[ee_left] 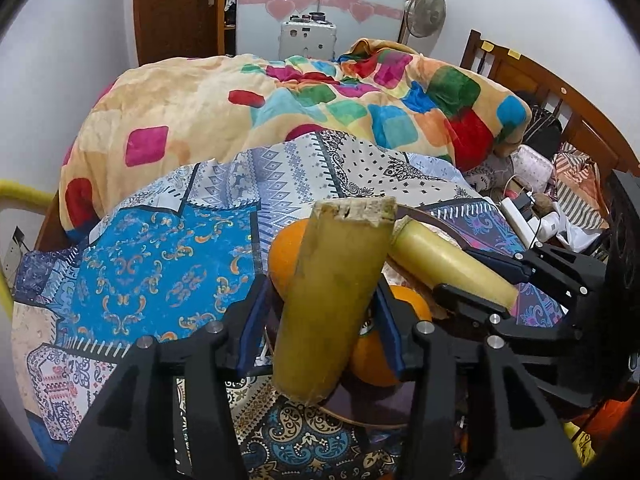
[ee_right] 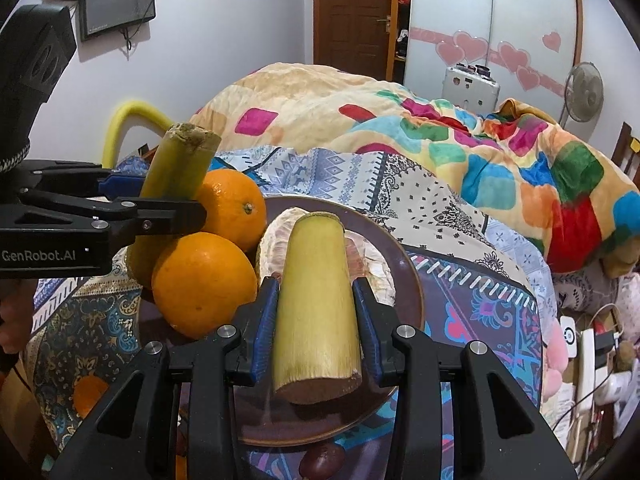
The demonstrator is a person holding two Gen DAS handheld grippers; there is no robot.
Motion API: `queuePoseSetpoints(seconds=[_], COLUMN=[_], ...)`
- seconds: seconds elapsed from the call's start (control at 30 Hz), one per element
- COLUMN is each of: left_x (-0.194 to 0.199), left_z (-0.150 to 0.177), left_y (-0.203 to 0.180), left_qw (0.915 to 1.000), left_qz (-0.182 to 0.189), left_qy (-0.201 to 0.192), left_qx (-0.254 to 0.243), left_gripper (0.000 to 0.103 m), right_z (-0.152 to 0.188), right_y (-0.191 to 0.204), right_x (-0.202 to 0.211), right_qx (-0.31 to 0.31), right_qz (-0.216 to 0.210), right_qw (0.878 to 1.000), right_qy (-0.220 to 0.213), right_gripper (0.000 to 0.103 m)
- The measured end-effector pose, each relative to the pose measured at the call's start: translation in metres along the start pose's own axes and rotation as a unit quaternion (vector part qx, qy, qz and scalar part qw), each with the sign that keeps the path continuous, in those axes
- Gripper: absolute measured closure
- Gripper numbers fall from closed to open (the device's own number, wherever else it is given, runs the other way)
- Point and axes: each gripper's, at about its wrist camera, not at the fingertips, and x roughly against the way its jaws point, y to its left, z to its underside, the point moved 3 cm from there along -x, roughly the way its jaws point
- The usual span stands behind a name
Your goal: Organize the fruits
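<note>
The bed [ee_right: 460,216] is big and soft, w/ a patchwork sheet, so the brown plate [ee_right: 408,280] on it may not sit flat. I think it can tip if a hand pushes down on one side.

On the plate are a peeled pomelo piece [ee_right: 376,268] at the far side and two oranges at the left. The near orange [ee_right: 204,284] and the far orange [ee_right: 230,204] touch each other. Round fruit rolls, so a bump could send them off the plate & down the sheet.

The left gripper [ee_left: 320,320] holds one sugarcane piece [ee_left: 340,292] up on a tilt, jaws closed on its sides. This piece is right beside the oranges, maybe touching the far one. If it swings right it may knock them.

The right gripper [ee_right: 316,312] holds the second sugarcane piece [ee_right: 316,300], jaws closed on it, low over the plate, in front of the pomelo. The cane skin looks smooth and hard, so I think it can slip out if the hold gets loose, and drop on the pomelo & squash it.

Both grippers are near each other, so they may bump.

A small dark fruit [ee_right: 322,458] lies on the sheet just near the plate edge. It could get lost in the folds.
</note>
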Motion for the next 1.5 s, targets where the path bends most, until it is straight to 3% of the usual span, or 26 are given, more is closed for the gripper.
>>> queuePoseSetpoints(seconds=[0.23, 0.37, 0.77, 1.03, 1.5], left_x=[0.008, 0.016, 0.059, 0.090, 0.079], left_z=[0.004, 0.007, 0.021, 0.052, 0.115], left_y=[0.000, -0.003, -0.008, -0.018, -0.029], left_qw=[1.0000, 0.9998, 0.9991, 0.9981, 0.9990], left_qz=[-0.004, -0.013, -0.022, -0.035, -0.029], left_qy=[-0.005, -0.014, -0.036, -0.048, -0.028], left_qx=[-0.001, -0.008, 0.005, 0.013, 0.019], left_gripper=[0.039, 0.036, 0.029, 0.025, 0.025], right_z=[0.001, 0.000, -0.002, 0.015, 0.070], right_y=[0.000, 0.000, 0.008, 0.020, 0.041], right_x=[0.007, 0.017, 0.063, 0.097, 0.077], right_qx=[0.000, -0.003, -0.006, -0.005, -0.009], right_qz=[0.000, 0.003, 0.007, -0.004, -0.040], right_qw=[1.000, 1.000, 0.999, 0.998, 0.999], right_qy=[0.000, -0.008, -0.038, -0.060, -0.014], right_gripper=[0.067, 0.060, 0.060, 0.052, 0.052])
